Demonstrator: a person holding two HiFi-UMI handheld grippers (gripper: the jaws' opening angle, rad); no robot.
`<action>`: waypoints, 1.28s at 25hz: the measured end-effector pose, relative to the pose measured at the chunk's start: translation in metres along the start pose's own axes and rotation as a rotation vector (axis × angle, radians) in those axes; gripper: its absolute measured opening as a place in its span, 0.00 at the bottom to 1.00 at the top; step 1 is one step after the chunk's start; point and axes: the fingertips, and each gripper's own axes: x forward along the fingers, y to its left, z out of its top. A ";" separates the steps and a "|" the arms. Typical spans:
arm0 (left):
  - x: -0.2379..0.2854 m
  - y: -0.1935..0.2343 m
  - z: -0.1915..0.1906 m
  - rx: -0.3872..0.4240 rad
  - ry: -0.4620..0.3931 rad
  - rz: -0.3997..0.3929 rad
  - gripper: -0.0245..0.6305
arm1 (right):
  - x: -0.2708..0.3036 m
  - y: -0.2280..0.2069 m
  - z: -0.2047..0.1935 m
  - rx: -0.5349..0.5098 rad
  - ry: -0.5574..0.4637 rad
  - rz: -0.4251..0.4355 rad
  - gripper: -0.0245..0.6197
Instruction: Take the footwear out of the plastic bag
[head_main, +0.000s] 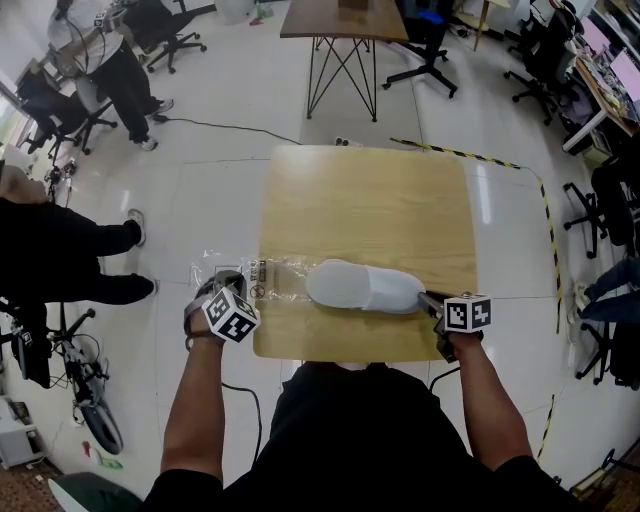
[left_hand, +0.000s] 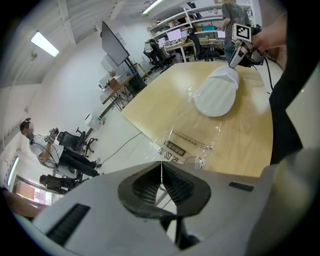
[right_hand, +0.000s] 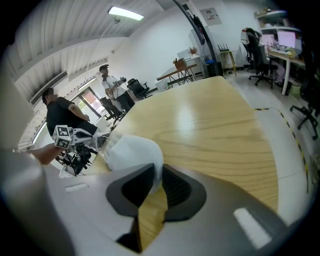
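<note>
Light wood table (head_main: 370, 200) at frame centre, pale floor (head_main: 520, 220) all round. White slipper (head_main: 362, 286) lies flat near the table's lower edge, long axis left to right. Clear plastic bag (head_main: 262, 278) is stretched out to its left; the bag's crinkled end sits at the slipper's left tip, and its far end hangs off the table's left edge. In the left gripper view the bag (left_hand: 192, 142) shows a dark printed label (left_hand: 175, 150) and the slipper (left_hand: 216, 92) lies beyond it, upper right. Left tool (head_main: 222, 285) at lower left of the head view: its jaws (left_hand: 161, 172) are pressed together to a thin seam. The film is hard to trace against the dark pads, but the bag's edge appears pinched there. Right tool (head_main: 428, 300) at lower right is closed part-way on the slipper's right end; white fabric (right_hand: 132, 152) fills the gap between its jaws (right_hand: 156, 182), pads pressing on both sides. Striped tape (head_main: 470, 153) runs on the floor past the table's upper right corner. A person (head_main: 110, 60) is at upper left, well apart from the table.
</note>
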 end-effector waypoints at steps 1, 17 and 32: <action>-0.001 0.004 -0.002 -0.005 0.001 0.007 0.06 | -0.001 -0.001 0.000 -0.006 0.002 -0.009 0.13; -0.026 0.078 -0.006 -0.127 -0.019 0.150 0.05 | 0.002 -0.010 -0.001 -0.007 0.013 -0.023 0.13; 0.018 0.012 0.232 0.077 -0.282 -0.047 0.05 | 0.013 -0.002 0.011 -0.023 0.024 -0.007 0.13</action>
